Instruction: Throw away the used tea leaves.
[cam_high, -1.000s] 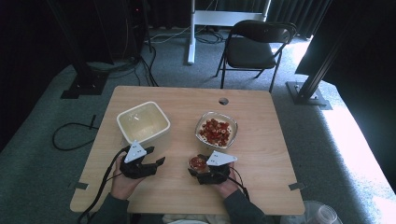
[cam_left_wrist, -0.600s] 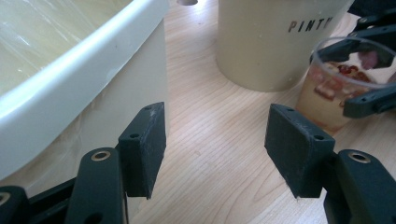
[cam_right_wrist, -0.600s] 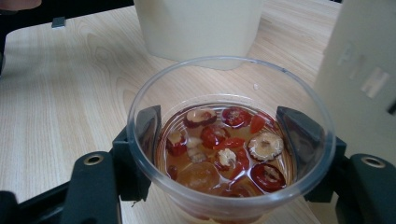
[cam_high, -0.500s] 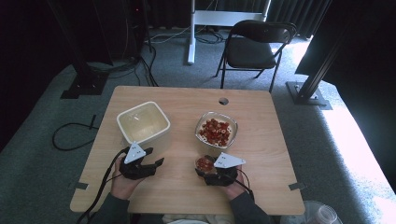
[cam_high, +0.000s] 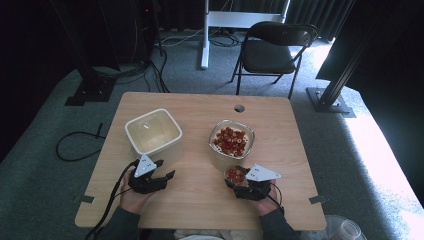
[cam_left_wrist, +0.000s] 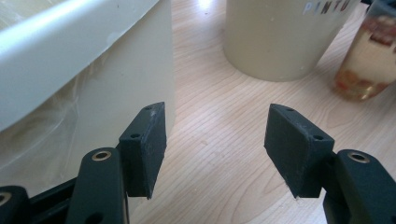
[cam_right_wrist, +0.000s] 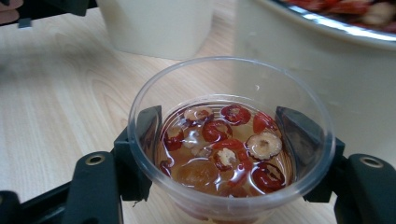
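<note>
My right gripper is shut on a small clear plastic cup holding red date slices. The cup sits low over the table, just in front of the round container of red slices. In the right gripper view the two jaws press the cup's sides. My left gripper is open, with nothing between its pads, in front of the empty cream square tub. In the left gripper view the tub's wall is at the left, the round container and the cup farther off.
The wooden table has a cable hole at its far edge. A black folding chair stands behind the table. A cable trails from the left gripper over the near left edge.
My right gripper has drawn the cup back toward the near edge and slightly right, away from the round container. The left gripper has stayed put.
</note>
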